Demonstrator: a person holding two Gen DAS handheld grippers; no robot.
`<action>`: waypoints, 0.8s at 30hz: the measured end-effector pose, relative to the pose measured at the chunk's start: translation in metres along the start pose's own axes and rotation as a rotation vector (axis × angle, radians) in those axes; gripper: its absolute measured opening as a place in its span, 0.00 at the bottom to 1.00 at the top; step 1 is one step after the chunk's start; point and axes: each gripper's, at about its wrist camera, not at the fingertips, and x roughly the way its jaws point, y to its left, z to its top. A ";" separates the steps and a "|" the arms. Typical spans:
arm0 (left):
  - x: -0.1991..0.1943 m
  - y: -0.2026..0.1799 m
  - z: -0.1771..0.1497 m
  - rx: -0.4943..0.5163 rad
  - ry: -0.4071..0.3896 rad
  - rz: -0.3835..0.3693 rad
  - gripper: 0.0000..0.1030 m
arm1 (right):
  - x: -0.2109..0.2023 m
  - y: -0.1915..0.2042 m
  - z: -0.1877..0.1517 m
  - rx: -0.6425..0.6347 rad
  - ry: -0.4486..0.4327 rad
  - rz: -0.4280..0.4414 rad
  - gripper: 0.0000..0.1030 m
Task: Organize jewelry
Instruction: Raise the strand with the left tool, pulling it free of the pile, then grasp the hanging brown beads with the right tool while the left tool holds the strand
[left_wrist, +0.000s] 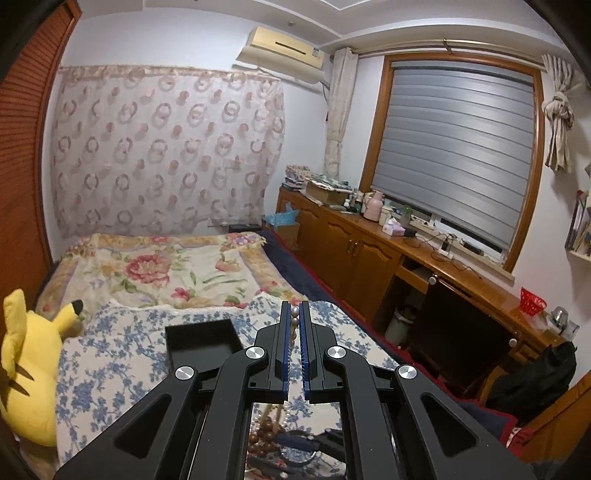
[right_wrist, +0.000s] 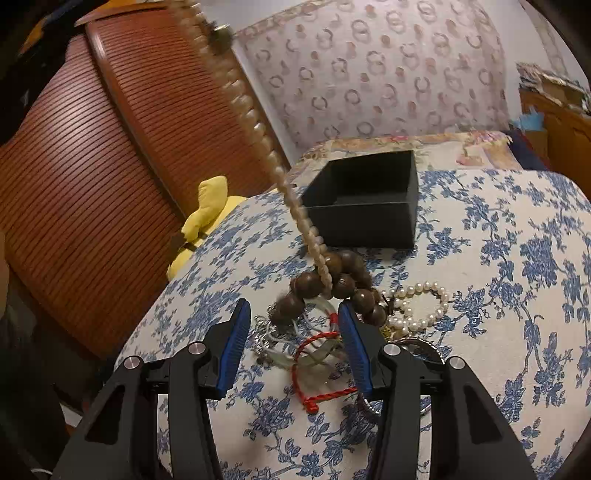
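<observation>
The left hand-held gripper (left_wrist: 294, 309) clenched a bead strand (right_wrist: 255, 127), which ran slanting up-left from the black box (right_wrist: 364, 201); the right hand-held gripper (right_wrist: 293, 310) stood released before it.

Bedroom contents: bed with blue floral quilt (left_wrist: 110, 369) at the near end and flowered blanket (left_wrist: 159, 269) toward the far edge. Yellow plush toy (left_wrist: 29, 369) at the bed's left edge. Ring-patterned curtain (left_wrist: 166, 147) on the far wall, air conditioner (left_wrist: 284, 51) above. Wooden cabinet counter (left_wrist: 388, 236) under the shaded window (left_wrist: 454, 147). Red basket (left_wrist: 532, 301) on the counter's near end. Louvered wooden door (right_wrist: 92, 166), left.
</observation>
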 end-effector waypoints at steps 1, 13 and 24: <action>0.001 0.000 0.000 0.002 0.001 0.005 0.03 | 0.002 -0.003 0.000 0.014 0.005 -0.003 0.43; 0.025 0.037 -0.025 0.004 0.068 0.159 0.04 | -0.010 -0.014 -0.004 -0.076 0.042 -0.067 0.14; 0.048 0.068 -0.042 -0.044 0.123 0.179 0.03 | -0.046 0.007 0.047 -0.210 -0.076 -0.044 0.14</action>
